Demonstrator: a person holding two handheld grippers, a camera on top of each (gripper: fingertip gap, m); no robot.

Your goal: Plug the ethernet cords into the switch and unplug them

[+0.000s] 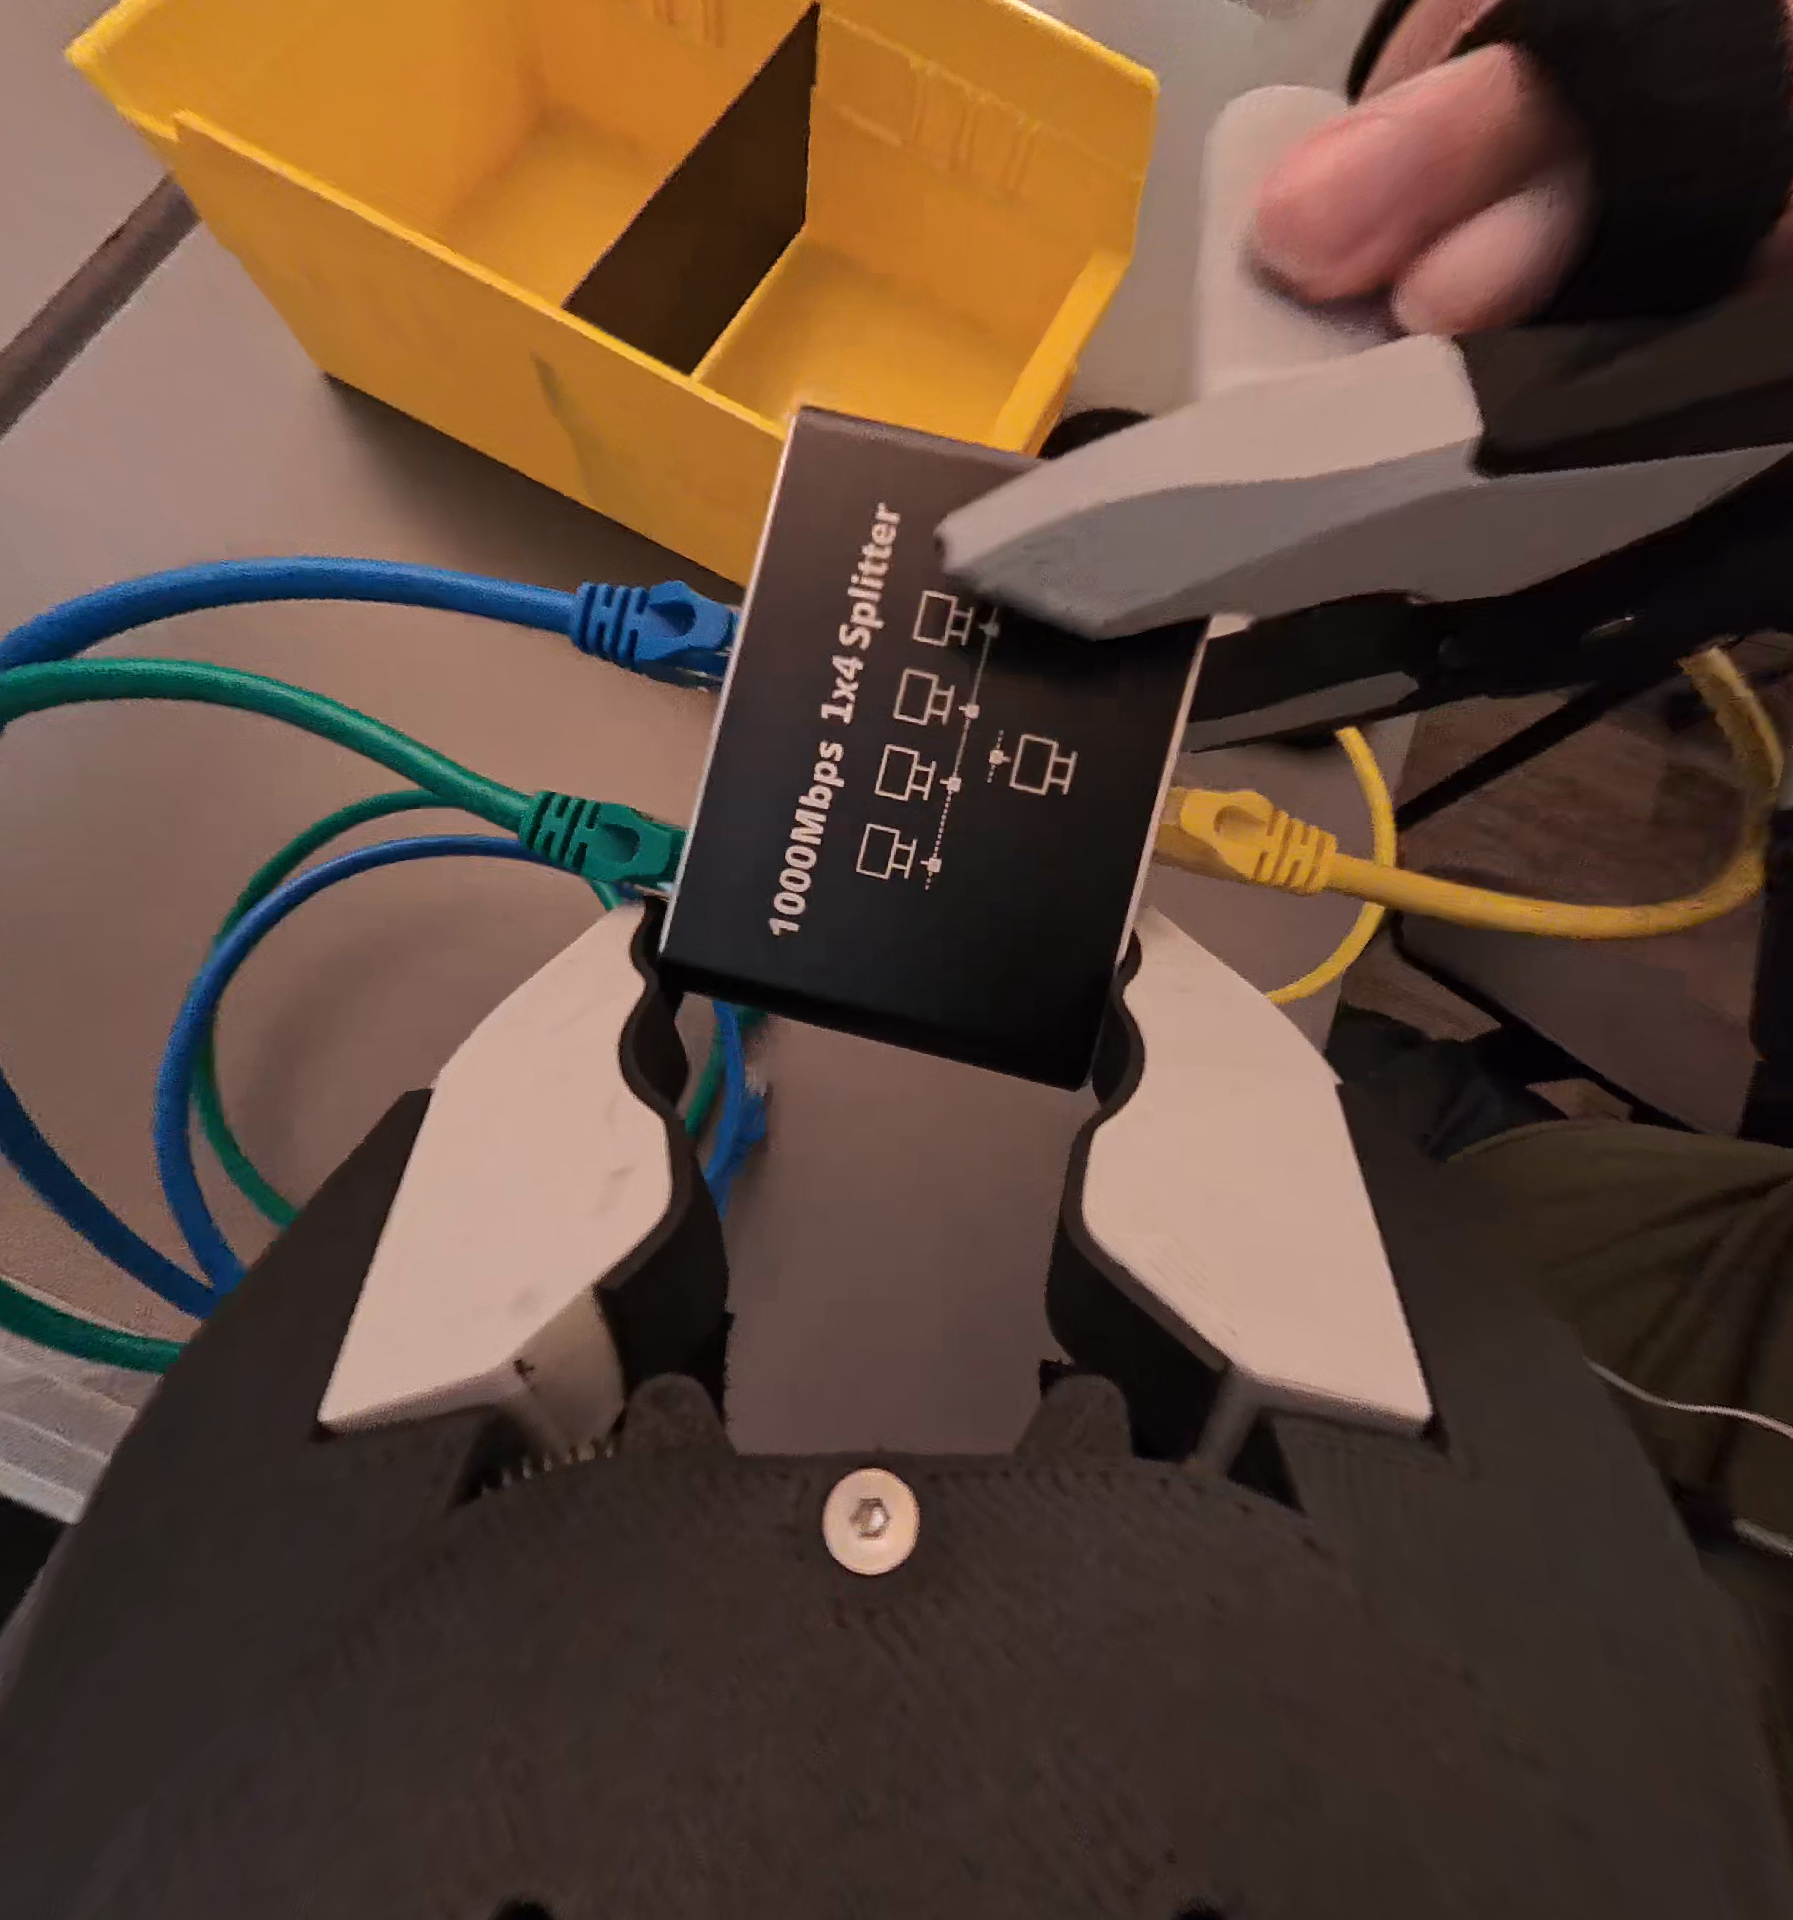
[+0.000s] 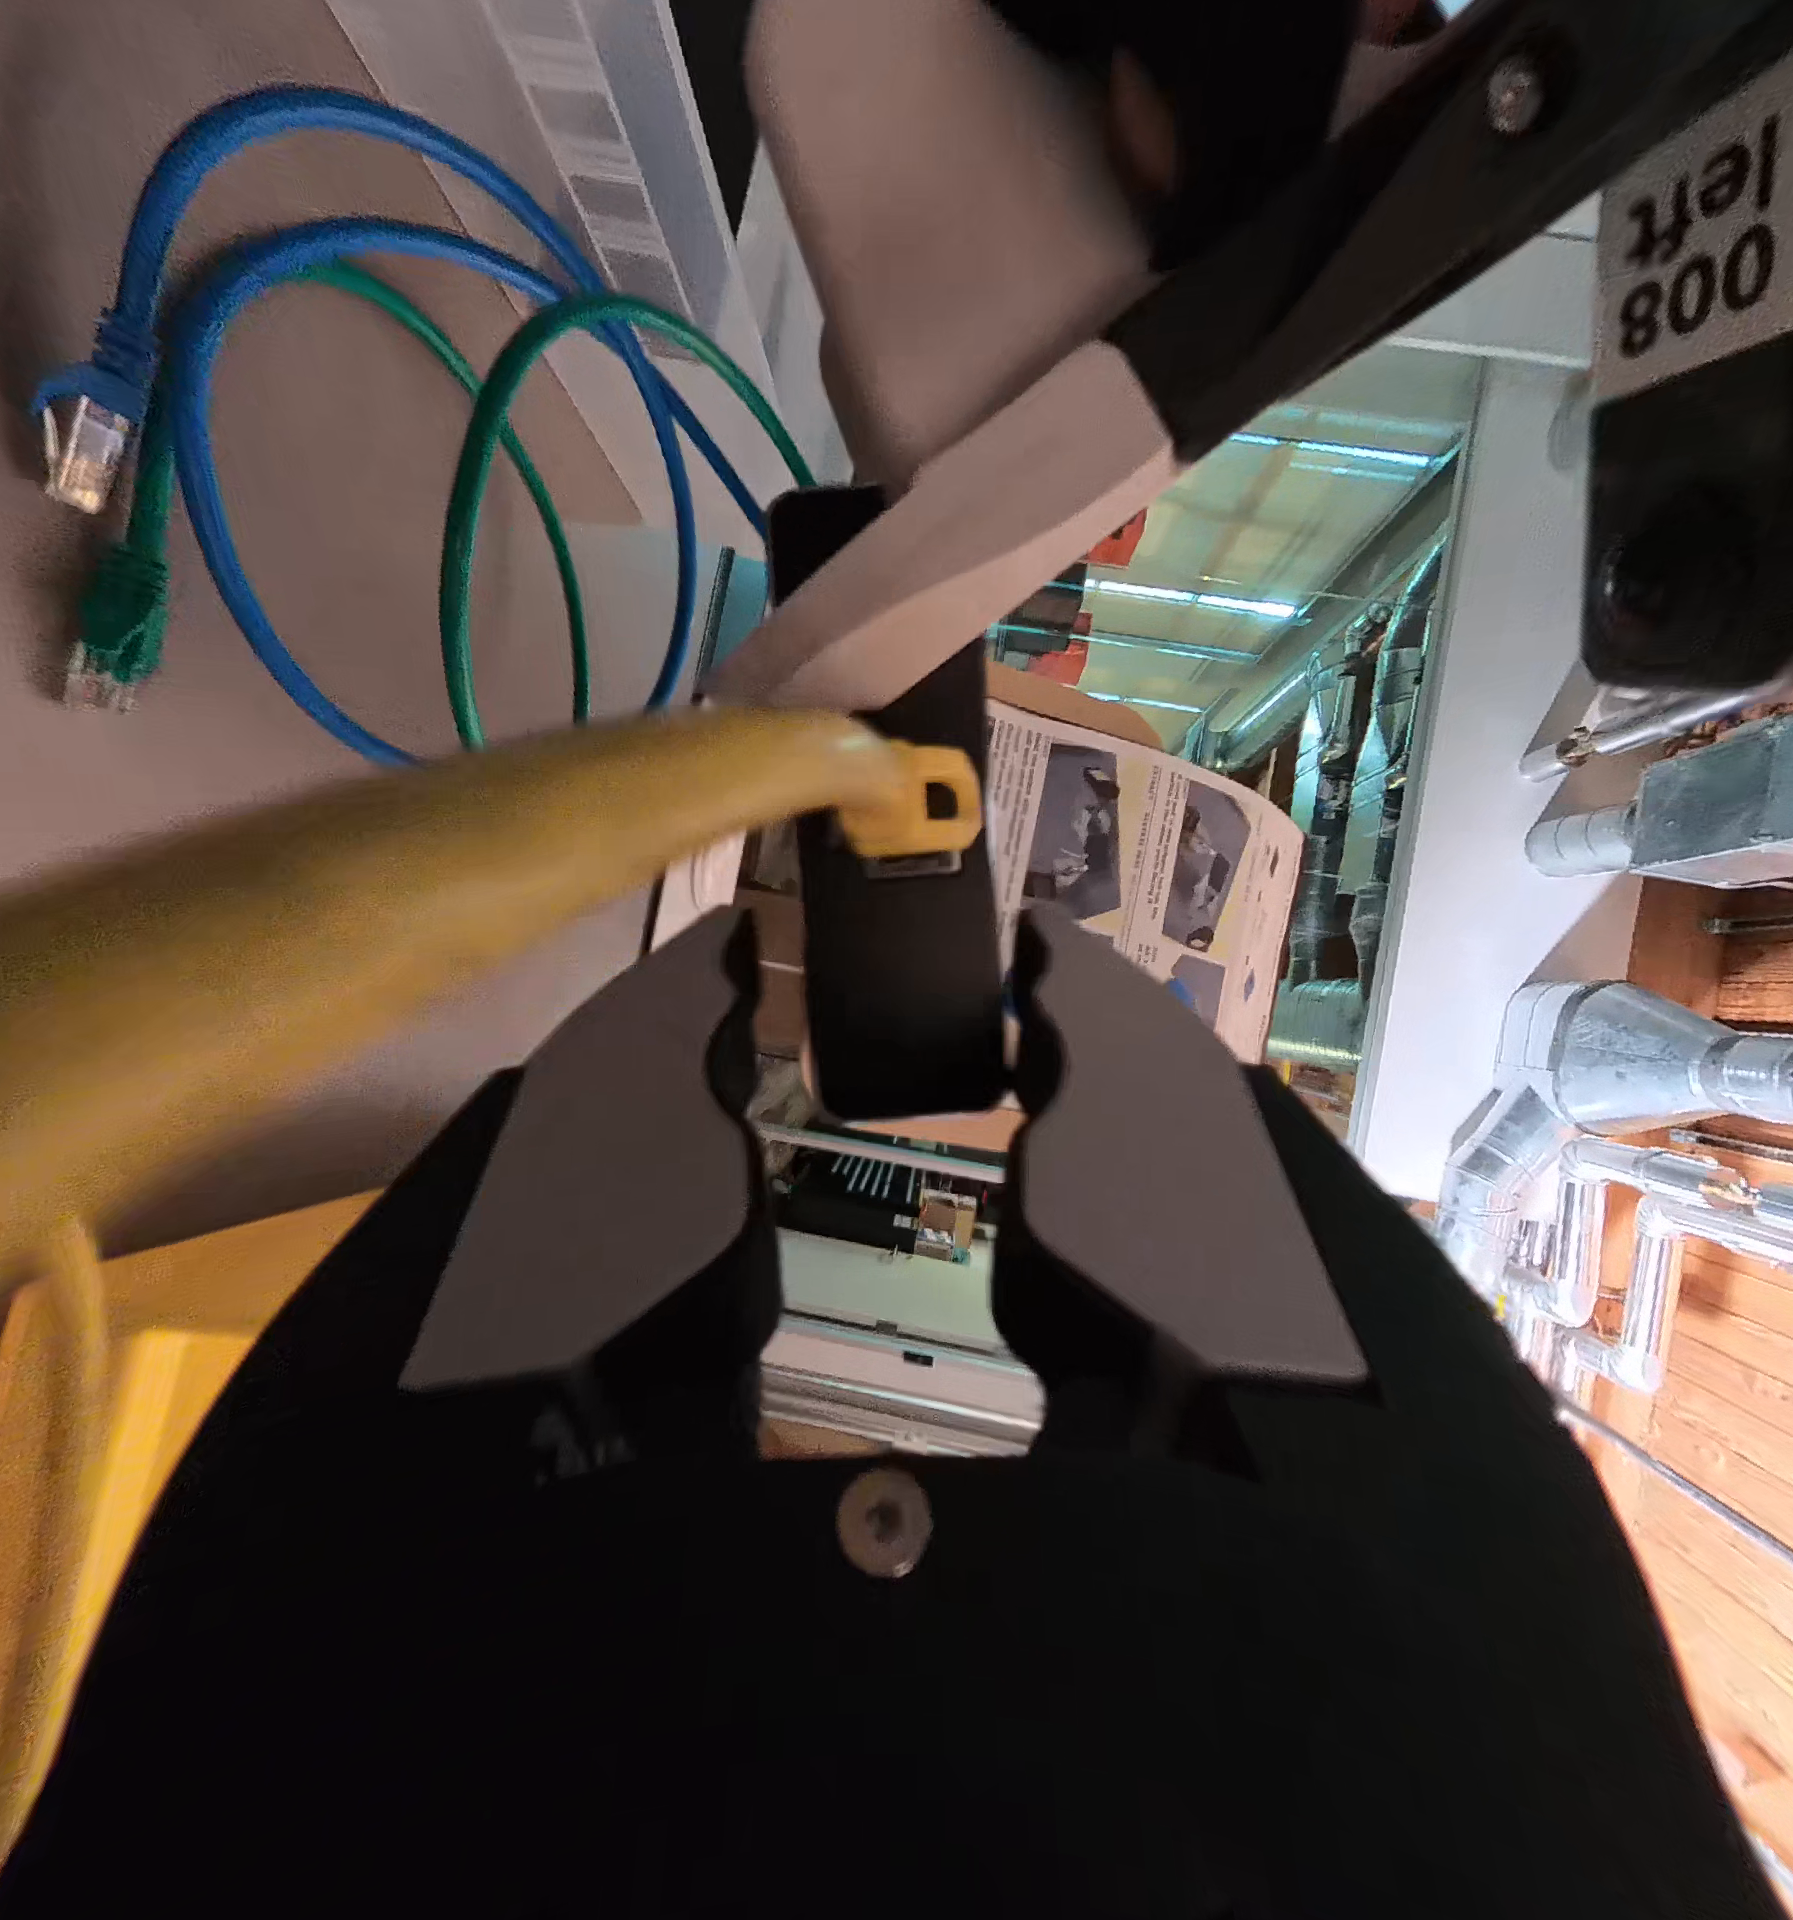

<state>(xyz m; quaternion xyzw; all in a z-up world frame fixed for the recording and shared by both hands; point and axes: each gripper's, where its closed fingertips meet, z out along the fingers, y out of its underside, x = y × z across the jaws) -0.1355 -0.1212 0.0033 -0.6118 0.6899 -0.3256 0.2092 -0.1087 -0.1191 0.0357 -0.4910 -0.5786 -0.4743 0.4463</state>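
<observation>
Grey desk (image 1: 92,499), switch (image 1: 933,748) lifted above it with 3 cords plugged in.
Left tongs (image 1: 887,997) are clamped on the switch's near end; right tongs (image 2: 876,1023) straddle its thin edge, contact unclear. Blue plug (image 1: 653,629) and green plug (image 1: 601,836) sit left of the switch, yellow plug (image 1: 1245,836) right; unplugging seems left.
</observation>
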